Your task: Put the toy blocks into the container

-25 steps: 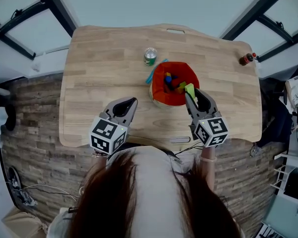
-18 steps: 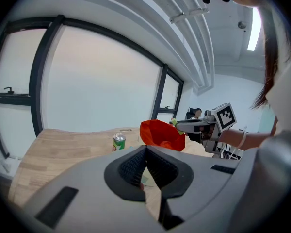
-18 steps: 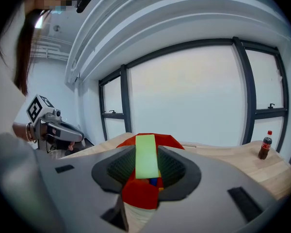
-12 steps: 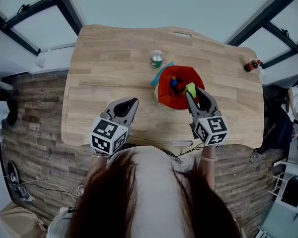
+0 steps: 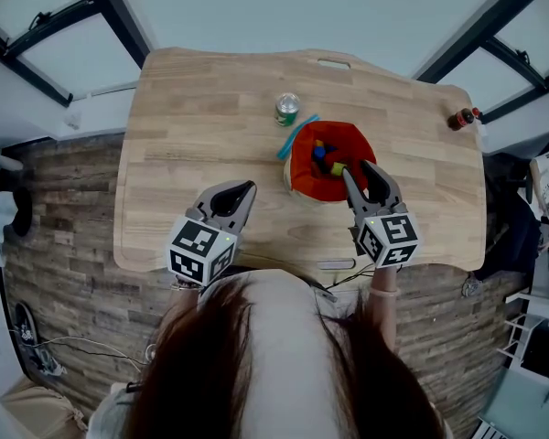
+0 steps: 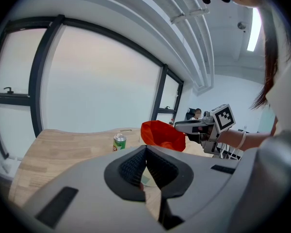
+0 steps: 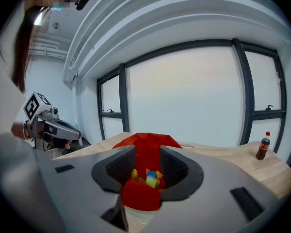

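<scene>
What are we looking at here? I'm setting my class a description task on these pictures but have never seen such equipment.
There is no robot: a person holds a pinching tool in each hand, each with two fingers. The head view comes from a camera on the person's head, looking down; the two gripper views come from cameras riding on the tools. On the wooden table stand a red container with coloured toy blocks inside, a green can and, near the right edge, a small bottle. The left gripper is closed on nothing. The right gripper hovers at the container's rim, fingers apart, empty.
</scene>
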Demonstrator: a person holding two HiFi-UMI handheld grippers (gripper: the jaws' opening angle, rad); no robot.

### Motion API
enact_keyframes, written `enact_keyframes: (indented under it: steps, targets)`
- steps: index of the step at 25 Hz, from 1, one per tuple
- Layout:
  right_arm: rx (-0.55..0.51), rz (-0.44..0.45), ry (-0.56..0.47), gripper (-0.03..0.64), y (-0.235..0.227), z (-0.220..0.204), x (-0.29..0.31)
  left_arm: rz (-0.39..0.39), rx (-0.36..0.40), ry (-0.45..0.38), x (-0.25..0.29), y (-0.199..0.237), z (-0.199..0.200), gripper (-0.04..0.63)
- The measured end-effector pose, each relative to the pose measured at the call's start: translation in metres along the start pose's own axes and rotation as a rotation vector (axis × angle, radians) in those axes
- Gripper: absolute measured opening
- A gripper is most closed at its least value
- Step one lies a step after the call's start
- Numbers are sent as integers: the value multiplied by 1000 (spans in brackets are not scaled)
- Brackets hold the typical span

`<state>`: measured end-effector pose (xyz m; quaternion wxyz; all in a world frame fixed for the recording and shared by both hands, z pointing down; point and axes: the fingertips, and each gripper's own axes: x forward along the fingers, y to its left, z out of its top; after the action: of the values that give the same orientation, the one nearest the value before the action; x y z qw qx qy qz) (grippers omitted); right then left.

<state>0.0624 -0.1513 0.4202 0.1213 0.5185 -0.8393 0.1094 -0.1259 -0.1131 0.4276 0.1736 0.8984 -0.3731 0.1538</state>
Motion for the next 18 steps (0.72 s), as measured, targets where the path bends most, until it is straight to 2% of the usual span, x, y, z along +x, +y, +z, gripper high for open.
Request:
enact_keyframes:
  steps: [5, 15, 18]
  targets:
    - [0, -38, -16, 152, -2, 2, -7, -2, 4, -5, -3, 0, 1, 9]
    - [5, -45, -24, 150, 3, -2, -28, -7, 13, -18, -8, -11, 3, 9]
    - [3, -55, -36, 121, 4, -2, -36, -6, 14, -21, -10, -15, 3, 9]
